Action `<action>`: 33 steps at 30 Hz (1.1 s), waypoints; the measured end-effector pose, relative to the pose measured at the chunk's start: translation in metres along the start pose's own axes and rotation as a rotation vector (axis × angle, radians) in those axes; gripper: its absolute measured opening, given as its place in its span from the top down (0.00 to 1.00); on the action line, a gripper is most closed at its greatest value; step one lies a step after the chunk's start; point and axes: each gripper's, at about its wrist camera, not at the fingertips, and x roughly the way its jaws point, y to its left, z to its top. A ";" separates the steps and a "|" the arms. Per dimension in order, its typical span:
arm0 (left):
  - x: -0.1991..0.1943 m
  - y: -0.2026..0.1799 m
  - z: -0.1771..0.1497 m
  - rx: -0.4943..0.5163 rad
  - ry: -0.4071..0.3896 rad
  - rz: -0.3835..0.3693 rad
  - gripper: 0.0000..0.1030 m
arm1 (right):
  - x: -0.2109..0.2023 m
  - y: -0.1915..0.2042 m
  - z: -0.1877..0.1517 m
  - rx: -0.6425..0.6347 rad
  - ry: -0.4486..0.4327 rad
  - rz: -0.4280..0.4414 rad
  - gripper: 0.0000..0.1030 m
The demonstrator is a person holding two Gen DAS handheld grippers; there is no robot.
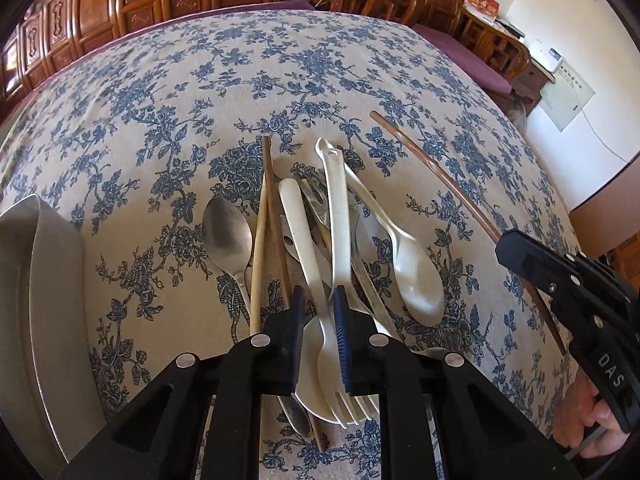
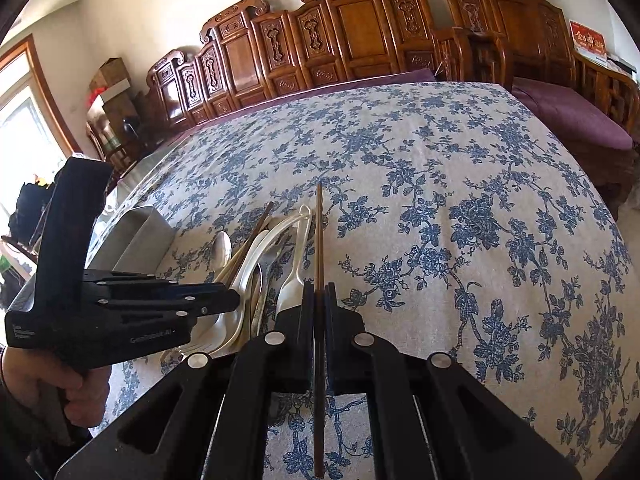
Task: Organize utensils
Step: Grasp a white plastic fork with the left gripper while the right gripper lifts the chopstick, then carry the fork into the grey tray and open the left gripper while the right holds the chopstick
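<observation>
A pile of utensils point(image 1: 320, 248) lies on the floral tablecloth: white plastic spoons and forks, a metal spoon point(image 1: 226, 236), pale and brown chopsticks. My left gripper point(image 1: 318, 304) is shut on a white plastic fork point(image 1: 338, 240) in the pile. My right gripper point(image 2: 319, 292) is shut on a brown chopstick point(image 2: 319, 232), which points away over the cloth; the chopstick also shows in the left wrist view point(image 1: 452, 184), with the right gripper point(image 1: 520, 256) on it. The pile shows in the right wrist view point(image 2: 256, 264), left of my fingers.
A grey metal tray point(image 1: 48, 300) stands left of the pile; it also shows in the right wrist view point(image 2: 132, 240). Carved wooden furniture point(image 2: 340, 40) and a purple-cushioned bench point(image 2: 572, 120) lie beyond the table's far edge.
</observation>
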 end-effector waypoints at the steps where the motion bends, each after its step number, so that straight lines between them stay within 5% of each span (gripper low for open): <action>1: 0.000 0.000 0.001 -0.001 0.002 -0.001 0.87 | 0.000 0.000 0.000 0.000 0.000 0.000 0.94; 12: -0.011 0.002 0.000 -0.008 -0.028 0.009 0.95 | 0.002 0.004 0.000 -0.011 0.002 0.002 0.94; 33: -0.095 0.034 -0.033 0.015 -0.160 0.046 0.95 | 0.002 0.047 0.002 -0.080 -0.005 0.038 0.94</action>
